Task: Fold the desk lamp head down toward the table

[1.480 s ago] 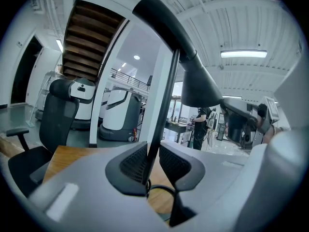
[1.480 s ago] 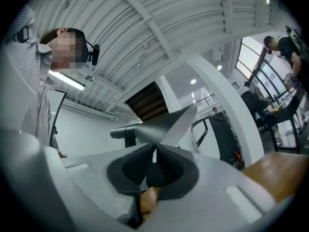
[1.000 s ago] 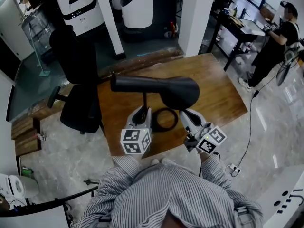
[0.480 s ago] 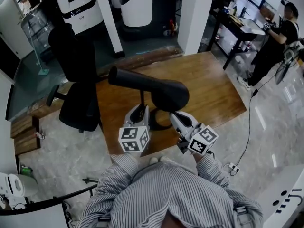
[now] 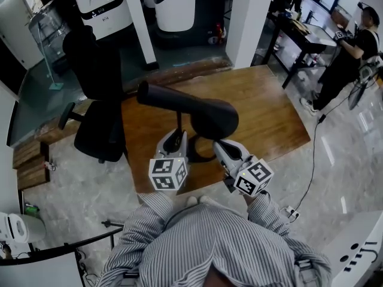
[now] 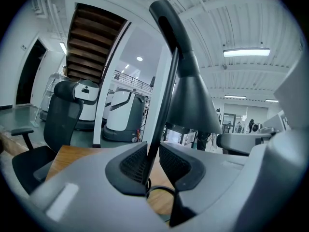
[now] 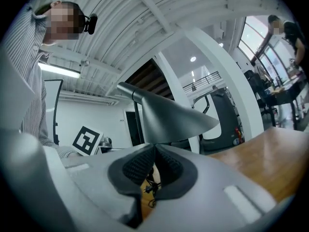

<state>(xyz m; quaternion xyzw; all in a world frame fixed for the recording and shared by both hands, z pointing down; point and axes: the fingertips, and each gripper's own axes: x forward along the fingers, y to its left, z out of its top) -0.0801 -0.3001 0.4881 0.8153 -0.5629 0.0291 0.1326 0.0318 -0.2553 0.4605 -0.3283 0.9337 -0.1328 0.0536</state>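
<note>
A black desk lamp stands on the wooden table [image 5: 272, 115]. Its cone-shaped head [image 5: 206, 113] ends a long arm [image 5: 158, 94] over a thin upright stem [image 5: 179, 123] and a ring base [image 5: 202, 155]. My left gripper [image 5: 177, 137] is shut on the stem [image 6: 155, 139], which runs up between its pads. My right gripper [image 5: 217, 143] is shut on the lower rim of the lamp head [image 7: 169, 117], whose edge is pinched between the pads. The lamp's cord [image 7: 150, 187] shows below the right jaws.
A black office chair [image 5: 96, 100] stands off the table's left corner. White machines [image 5: 173, 5] and a pillar [image 5: 248, 17] are behind. A person [image 5: 350, 52] works at another desk [image 5: 302, 31] at the far right. A cable [image 5: 312, 160] trails on the floor.
The lamp head has swung down and to the left, and my right gripper went with it. The left gripper kept still on the stem. Little differs over the last half second.
</note>
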